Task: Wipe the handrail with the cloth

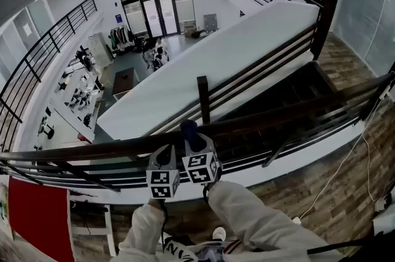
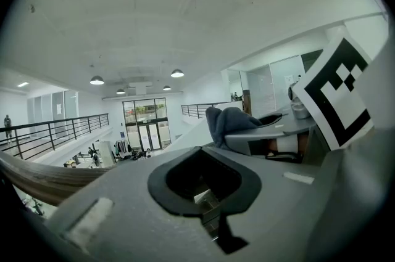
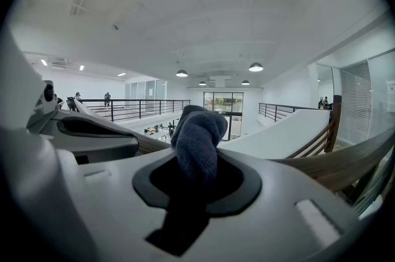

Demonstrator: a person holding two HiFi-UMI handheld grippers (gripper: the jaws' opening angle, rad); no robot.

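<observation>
Dark blue cloth (image 3: 196, 137) is bunched up and pinched in the right gripper (image 3: 195, 188). The jaws are clamped onto it and the loose wad pokes out past the tips. From the head view that wad sits right over the wooden handrail (image 1: 296, 108), looks like it's touching the top of it (hard to be 100% sure from that angle). The rail runs off to this gripper's right, and out ahead of it there's a big white sloped surface (image 3: 278, 134).

Left gripper (image 2: 203, 184) is just beside the right one, on its left, marker cubes nearly side by side. Its jaws look pulled together with nothing caught in them, just the dark recess in the housing. Its tip is up at the rail too, and the rail stretches away to its left. From its own camera you can see the neighbouring gripper with the cloth off to the right and a bit ahead.

White sleeves (image 1: 247, 211) come in from behind both grippers. Beyond the rail, far below, is an open floor with glass entrance doors (image 1: 159, 14) at the far end.
</observation>
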